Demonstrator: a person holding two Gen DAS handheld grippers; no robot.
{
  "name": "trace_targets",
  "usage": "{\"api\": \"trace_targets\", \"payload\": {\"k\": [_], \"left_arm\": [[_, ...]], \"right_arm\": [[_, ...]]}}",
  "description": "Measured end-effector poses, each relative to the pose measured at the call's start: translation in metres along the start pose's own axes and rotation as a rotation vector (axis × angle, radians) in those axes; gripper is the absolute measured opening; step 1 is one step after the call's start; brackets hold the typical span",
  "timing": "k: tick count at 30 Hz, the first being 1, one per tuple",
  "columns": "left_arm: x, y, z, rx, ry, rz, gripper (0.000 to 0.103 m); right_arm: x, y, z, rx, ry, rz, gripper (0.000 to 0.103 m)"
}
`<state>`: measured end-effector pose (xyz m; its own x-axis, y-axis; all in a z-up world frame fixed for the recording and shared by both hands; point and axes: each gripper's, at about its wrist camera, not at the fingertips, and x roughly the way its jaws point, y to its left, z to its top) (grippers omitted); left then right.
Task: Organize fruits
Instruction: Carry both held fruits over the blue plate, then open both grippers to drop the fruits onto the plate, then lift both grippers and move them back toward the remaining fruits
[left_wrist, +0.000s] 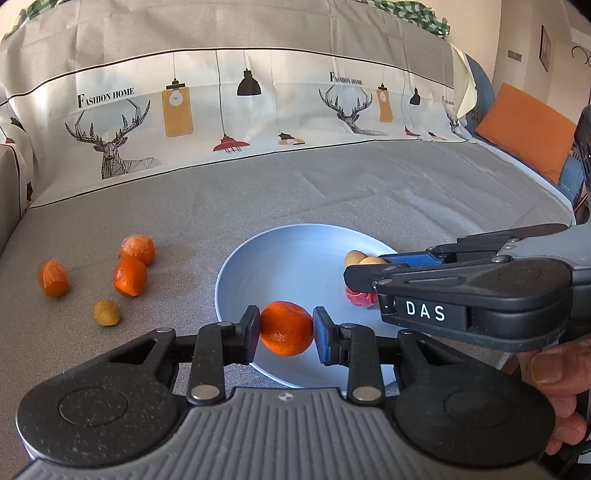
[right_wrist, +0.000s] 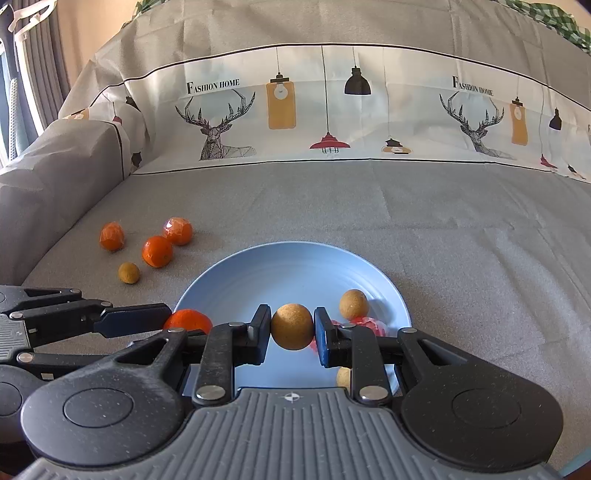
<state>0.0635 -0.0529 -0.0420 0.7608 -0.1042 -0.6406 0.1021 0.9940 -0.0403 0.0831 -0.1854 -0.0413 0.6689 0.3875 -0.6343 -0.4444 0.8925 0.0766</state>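
Both grippers hung over the blue plate (right_wrist: 399, 314), poised to release: the left gripper (left_wrist: 286, 328) clamped a mandarin (left_wrist: 286, 328), the right gripper (right_wrist: 291, 326) a longan (right_wrist: 292, 326). More fruit lay left of them.

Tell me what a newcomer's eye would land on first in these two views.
First, the two held fruits: the left hand-held gripper clamps an orange over the near rim of the blue plate, and the right hand-held gripper pinches a small tan fruit above the same plate. Next, the loose cluster of oranges on the grey cloth left of the plate.
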Motion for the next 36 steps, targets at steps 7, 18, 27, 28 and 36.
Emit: {"api": "trace_targets", "payload": {"k": [7,18,27,28,36], "left_arm": [[0.0,0.0,0.001,0.001,-0.003,0.0,0.032],[-0.001,0.003,0.001,-0.016,-0.002,0.011,0.034],[-0.001,0.009,0.002,-0.048,-0.003,0.039,0.035],[-0.001,0.01,0.002,-0.049,-0.003,0.042,0.035],[-0.001,0.012,0.002,-0.068,-0.004,0.067,0.035]], "right_arm": [[0.0,0.001,0.0,-0.001,0.0,0.0,0.026],[0.0,-0.001,0.0,0.009,0.0,-0.001,0.031],[0.0,-0.005,0.001,0.037,-0.011,-0.018,0.05],[0.0,-0.005,0.001,0.037,-0.011,-0.018,0.05],[-0.001,-0.004,0.001,0.035,-0.011,-0.018,0.05]]}}
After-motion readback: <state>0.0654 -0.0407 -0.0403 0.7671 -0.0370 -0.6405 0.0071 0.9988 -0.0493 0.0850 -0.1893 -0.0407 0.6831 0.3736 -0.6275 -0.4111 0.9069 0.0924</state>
